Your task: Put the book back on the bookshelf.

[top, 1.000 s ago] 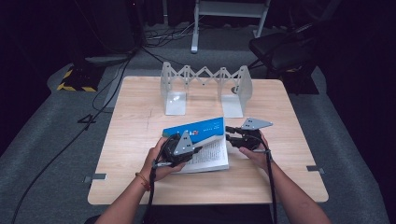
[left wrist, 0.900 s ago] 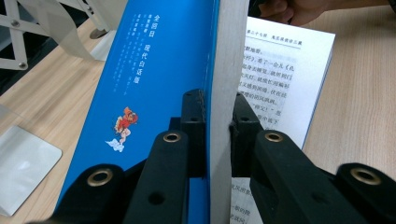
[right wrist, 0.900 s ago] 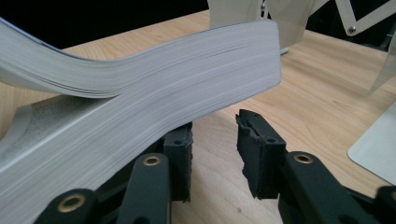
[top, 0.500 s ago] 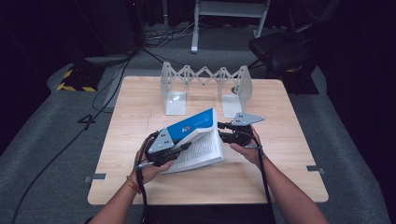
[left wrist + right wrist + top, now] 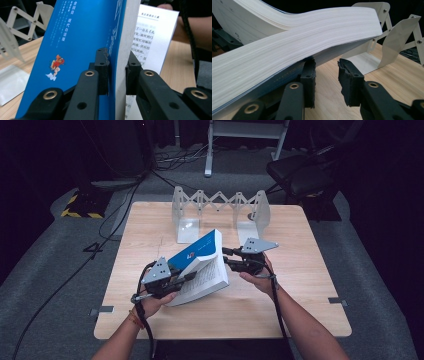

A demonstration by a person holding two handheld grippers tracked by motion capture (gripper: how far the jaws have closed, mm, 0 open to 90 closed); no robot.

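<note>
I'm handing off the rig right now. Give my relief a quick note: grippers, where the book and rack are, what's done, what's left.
Left gripper: shut on the front cover and a sheaf of pages of the blue book.
Right gripper: jaws have just been closing, nothing between them; one jaw sits under the book's other half.
The book is open and tilted, partly lifted off the table.
The expanding rack stands behind it.
Left, probably: close the book and stand it in the rack.

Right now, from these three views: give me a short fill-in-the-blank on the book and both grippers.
1. The left gripper is shut on part of the ____.
2. The book's cover is ____.
3. The right gripper has its jaws ____, with a gap between the pads.
4. Behind the book on the table stands a folding white ____.

Missing words: book; blue; open; rack
</note>
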